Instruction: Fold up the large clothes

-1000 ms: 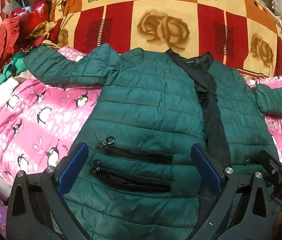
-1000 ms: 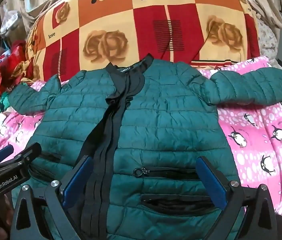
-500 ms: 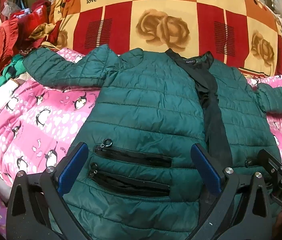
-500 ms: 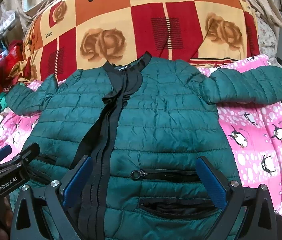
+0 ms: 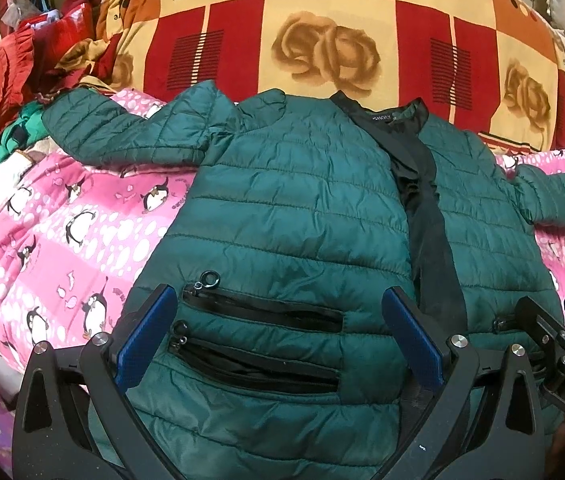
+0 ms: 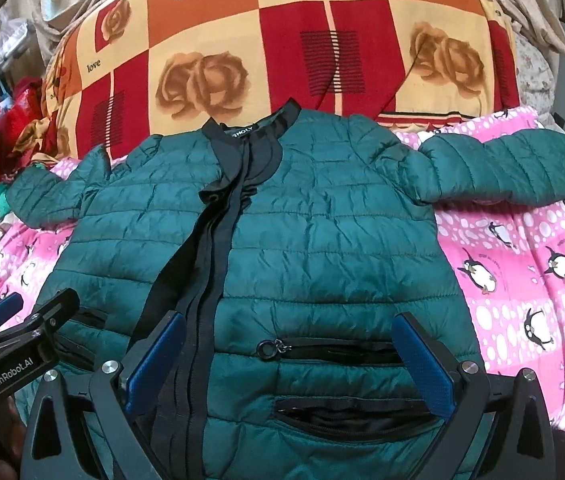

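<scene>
- The green jacket [image 5: 294,216] lies flat, front up, on the pink penguin blanket [image 5: 62,240], collar away from us, hem nearest both tools.
- Left tool [image 5: 278,340] gapes wide, holding nothing, over the left pockets; right tool [image 6: 290,364] is just as wide and empty-handed over the right pockets.
- Long axis runs straight away from the tools, along the black zip strip [image 6: 210,248], which sits between them.
- Each sleeve stretches sideways: left sleeve [image 5: 122,128] is nearer the left tool, right sleeve [image 6: 502,172] nearer the right.
- My guess: sleeves fold inward first.
- The right view shows the whole right sleeve to its cuff; the left view cuts it off, but shows the left sleeve far better.
</scene>
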A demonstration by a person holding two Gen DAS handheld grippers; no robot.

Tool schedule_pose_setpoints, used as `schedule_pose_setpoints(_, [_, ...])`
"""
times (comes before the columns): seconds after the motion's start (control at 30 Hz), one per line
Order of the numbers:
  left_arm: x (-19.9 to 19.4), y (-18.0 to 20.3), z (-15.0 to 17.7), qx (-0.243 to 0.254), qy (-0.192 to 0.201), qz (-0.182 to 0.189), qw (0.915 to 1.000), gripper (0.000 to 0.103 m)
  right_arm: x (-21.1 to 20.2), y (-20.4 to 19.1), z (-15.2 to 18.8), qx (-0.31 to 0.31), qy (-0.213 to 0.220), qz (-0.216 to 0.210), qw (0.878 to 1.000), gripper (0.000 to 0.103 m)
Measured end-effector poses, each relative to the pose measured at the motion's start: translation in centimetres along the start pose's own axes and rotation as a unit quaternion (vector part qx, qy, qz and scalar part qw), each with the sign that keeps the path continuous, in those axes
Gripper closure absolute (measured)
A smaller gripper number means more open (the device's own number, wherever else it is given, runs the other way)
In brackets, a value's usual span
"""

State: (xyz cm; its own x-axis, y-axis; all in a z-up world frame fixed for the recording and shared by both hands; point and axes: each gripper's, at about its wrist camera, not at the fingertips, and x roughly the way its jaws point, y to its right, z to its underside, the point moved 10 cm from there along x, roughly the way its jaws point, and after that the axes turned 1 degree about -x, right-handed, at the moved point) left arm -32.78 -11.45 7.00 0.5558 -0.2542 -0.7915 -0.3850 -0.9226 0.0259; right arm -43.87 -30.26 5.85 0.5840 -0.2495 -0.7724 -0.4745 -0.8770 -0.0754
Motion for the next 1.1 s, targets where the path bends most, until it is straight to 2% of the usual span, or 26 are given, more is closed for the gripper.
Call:
schedule_pose_setpoints(0.23, [-0.06, -0.05, 0.13, 0.0, -0.001, 0.003, 1.0, 0.001, -0.11, 0.11, -0.04, 0.006, 0.008, -0.004, 1.0, 0.001])
schedule_pose_setpoints(0.37, [0.14, -0.16, 0.16, -0.002, 0.0, 0.003, 1.0, 0.001, 0.22, 0.15, 0.42, 0.002, -0.021, 0.001, 1.0, 0.0])
schedule_pose_setpoints(0.47, [0.16, -0.26, 0.17, -0.001, -0.001, 0.003, 1.0, 0.001, 0.32, 0.18, 0.44, 0.003, -0.025, 0.001, 1.0, 0.0])
schedule_pose_setpoints(0.57, [0.14, -0.3, 0.17, -0.001, -0.001, 0.003, 1.0, 0.001, 0.04, 0.14, 0.25, -0.002, -0.007, 0.006, 1.0, 0.0])
schedule_pose_setpoints(0.77, [0.2, -0.37, 0.21, 0.0, 0.0, 0.004, 1.0, 0.001, 0.39, 0.16, 0.51, 0.004, -0.029, 0.001, 1.0, 0.0])
schedule_pose_setpoints(1.1, [0.33, -0.55, 0.23, 0.0, 0.0, 0.002, 1.0, 0.001, 0.54, 0.13, 0.41, 0.004, -0.02, 0.0, 1.0, 0.0])
